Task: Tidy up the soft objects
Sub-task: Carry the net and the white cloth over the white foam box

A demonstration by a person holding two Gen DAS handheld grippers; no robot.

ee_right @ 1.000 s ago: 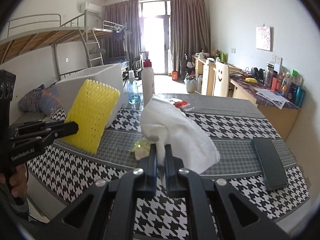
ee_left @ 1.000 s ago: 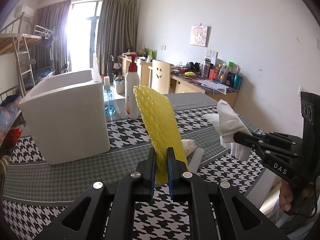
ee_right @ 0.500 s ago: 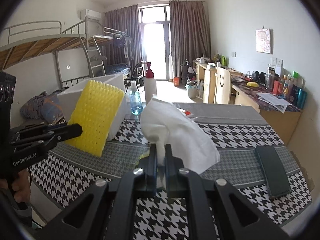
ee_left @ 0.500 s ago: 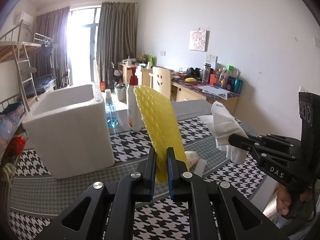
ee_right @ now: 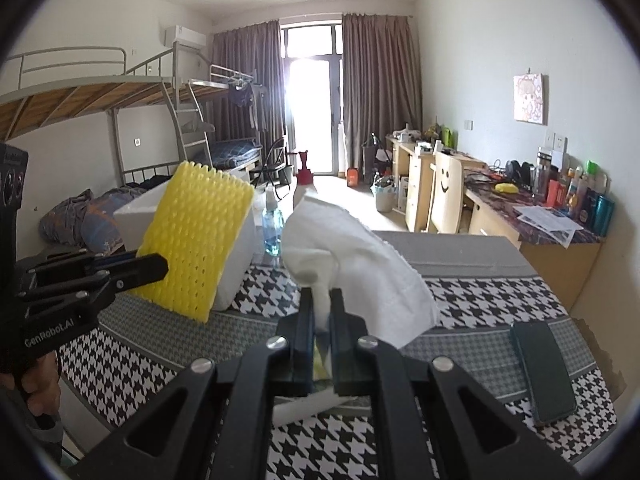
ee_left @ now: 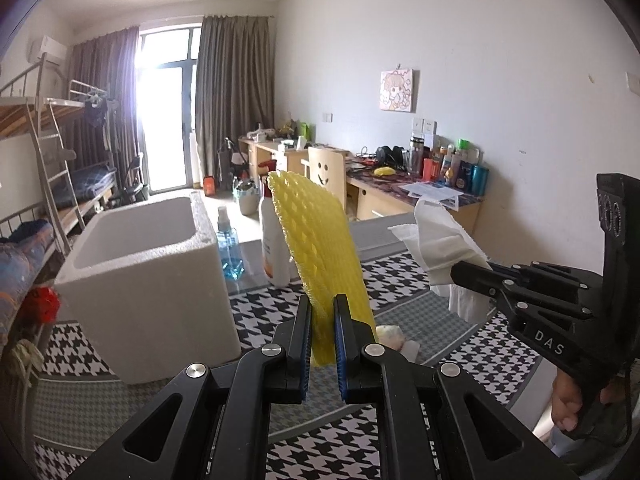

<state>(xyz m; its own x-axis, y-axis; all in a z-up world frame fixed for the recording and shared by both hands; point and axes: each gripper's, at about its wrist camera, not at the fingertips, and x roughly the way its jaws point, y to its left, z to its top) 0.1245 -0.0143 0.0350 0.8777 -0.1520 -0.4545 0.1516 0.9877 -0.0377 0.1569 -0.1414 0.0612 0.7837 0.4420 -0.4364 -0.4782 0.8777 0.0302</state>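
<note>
Yellow foam netting [ee_left: 320, 256] clenched in the left tool [ee_left: 323, 344], white tissue [ee_right: 352, 256] in the right tool [ee_right: 322, 336]; clear the foam box [ee_left: 148, 276] rim before releasing.

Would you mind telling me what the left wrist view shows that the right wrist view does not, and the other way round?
Only the left wrist view shows the hollow inside of the white foam box and a small pale crumpled item on the cloth. Only the right wrist view shows the dark flat phone lying on the houndstooth tablecloth. Both show the left gripper shut on the yellow foam net sleeve, the right gripper shut on the white tissue, the blue spray bottle and the white pump bottle.
</note>
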